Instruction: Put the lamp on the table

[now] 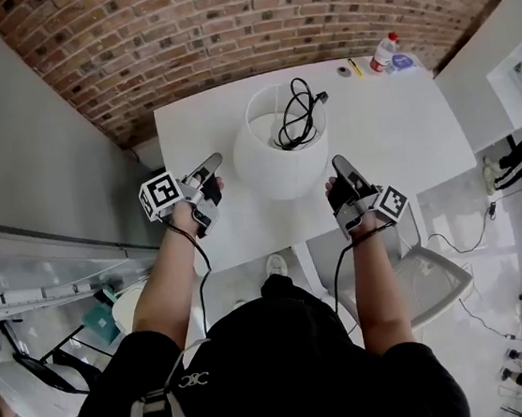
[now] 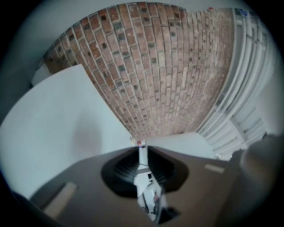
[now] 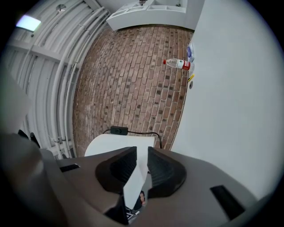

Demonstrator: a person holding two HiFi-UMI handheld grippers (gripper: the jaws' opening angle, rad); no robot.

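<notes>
The fingers of our left gripper stand slightly apart, with only a narrow slot between the pads. Nothing is in that slot; we see pale surface and brick wall through it. The fingers of our right gripper are spread a little wider and are just as empty, with the lamp showing beyond the tips rather than between the pads. From the head view, the two grippers flank the lamp, left and right of its white shade. The left one is near it but clear of it. The right one has its tips just beside the lower edge of the shade, and we cannot tell whether they touch. The lamp stands on the white table, toward the near edge, with the shade's open top facing up and the black cord coiled in it. Its base is hidden by the shade. A bottle and a few small items sit well apart at the far corner. We judge the placing done: the lamp rests on the table and neither gripper holds it. What seems left is to draw both grippers clear, and perhaps deal with the cord.
</notes>
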